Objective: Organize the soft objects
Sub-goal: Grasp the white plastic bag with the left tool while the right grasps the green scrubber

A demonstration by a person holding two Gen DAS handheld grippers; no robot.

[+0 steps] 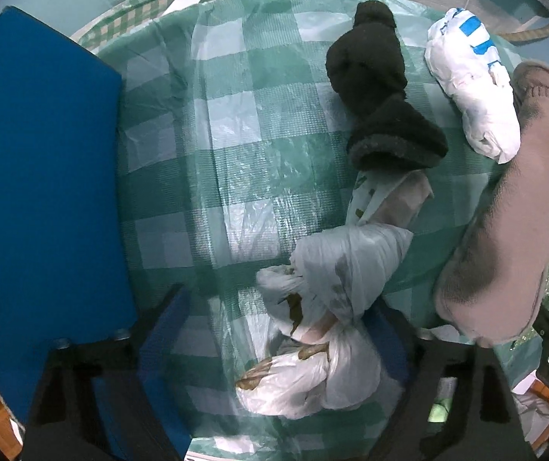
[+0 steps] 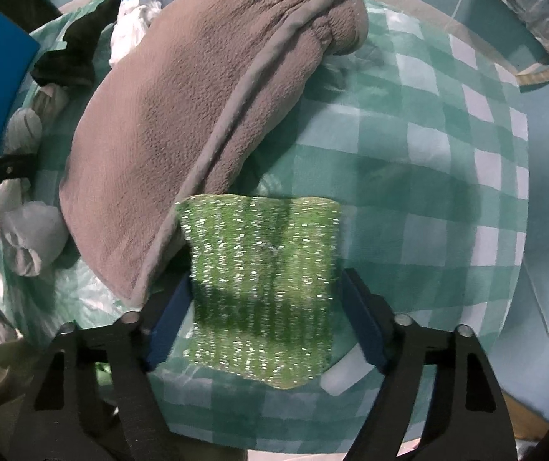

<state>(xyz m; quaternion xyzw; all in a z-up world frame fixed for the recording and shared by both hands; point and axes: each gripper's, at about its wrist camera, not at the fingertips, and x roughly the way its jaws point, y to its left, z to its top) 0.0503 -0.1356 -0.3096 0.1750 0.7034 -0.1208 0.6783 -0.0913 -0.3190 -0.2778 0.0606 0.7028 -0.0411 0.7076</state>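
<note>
The right tongs [image 2: 267, 326] straddle a green glittery mesh scouring pad [image 2: 263, 288] lying flat on the bench [image 2: 447, 176], which is covered by a green-and-white checked cloth under clear plastic. The blue pads stand at the pad's two side edges, the right one seemingly just touching and the left one close beside it; I cannot tell whether they press yet, so the pad reads as bracketed, not lifted. The left tongs [image 1: 274, 349] reach down around a knotted white plastic bag with brownish contents [image 1: 313, 330]. One blue finger [image 1: 167, 330] stands clear of the bundle on its left and the other is hidden behind it, so this looks like an unclenched, not-yet-grasping stance.

Just beyond the scouring pad, touching its upper left corner, lies a long grey-brown fleece mitt with a stitched cuff [image 2: 205, 100]. Further out along the bag's twisted neck sits a dark, nearly black fuzzy sock or slipper [image 1: 382, 107], and beside that a crumpled white plastic bag with blue print [image 1: 470, 88]. A flat blue panel [image 1: 40, 176] fills the left of the left wrist view; whether it is a bin wall or lid I cannot tell.

By my judgement the sorting is early: all five soft items still lie loosely clustered on the cloth, none visibly stowed. Closing on the pad and the bag comes next.
</note>
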